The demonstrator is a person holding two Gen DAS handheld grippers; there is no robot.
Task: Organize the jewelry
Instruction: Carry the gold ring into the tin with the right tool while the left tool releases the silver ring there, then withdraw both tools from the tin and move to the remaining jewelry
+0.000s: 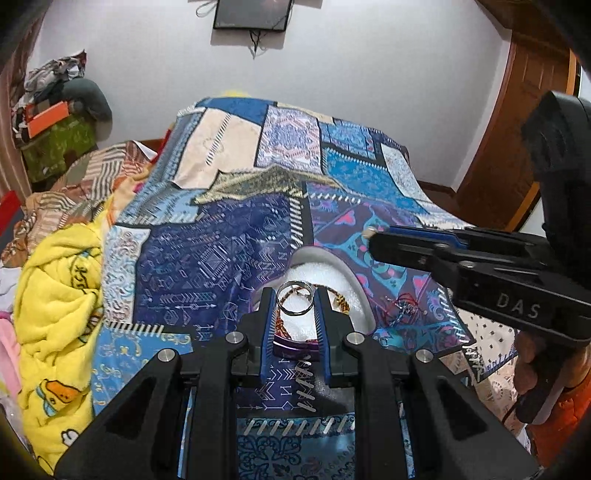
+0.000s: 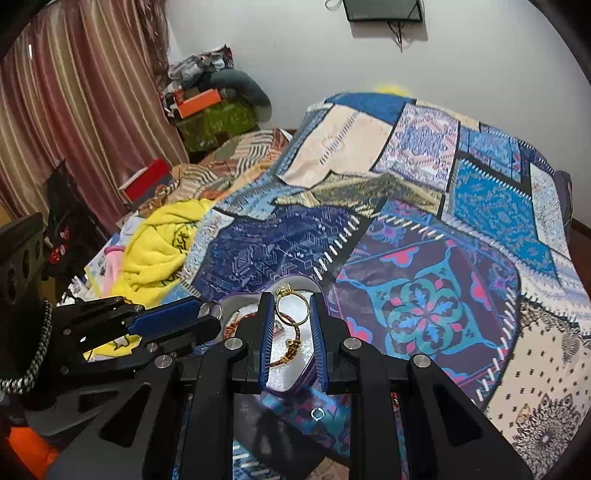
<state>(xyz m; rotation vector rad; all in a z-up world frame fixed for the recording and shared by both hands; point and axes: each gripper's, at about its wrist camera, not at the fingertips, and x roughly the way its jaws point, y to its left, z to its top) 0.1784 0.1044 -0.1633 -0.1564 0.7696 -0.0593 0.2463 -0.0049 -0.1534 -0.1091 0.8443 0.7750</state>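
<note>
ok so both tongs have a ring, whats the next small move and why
Probably lower the left tongs and let go: their silver ring hangs right over the white-lined box, where a bracelet already lies. The right tongs with the gold ring can follow.

The patchwork-print blue, navy and cream bedspread shows geometric and floral panels. A plush yellow blanket carries duck cartoons. The curtain is pink-and-tan striped.

A patchwork quilt in blues, creams and purples covers the bed. A yellow blanket with cartoon ducks lies bunched at its left edge, beside a striped brown cloth. Further back, an orange box sits on a green bag under heaped clothes. Striped curtains hang left; a dark frame hangs on the white wall, a wooden door stands right.
</note>
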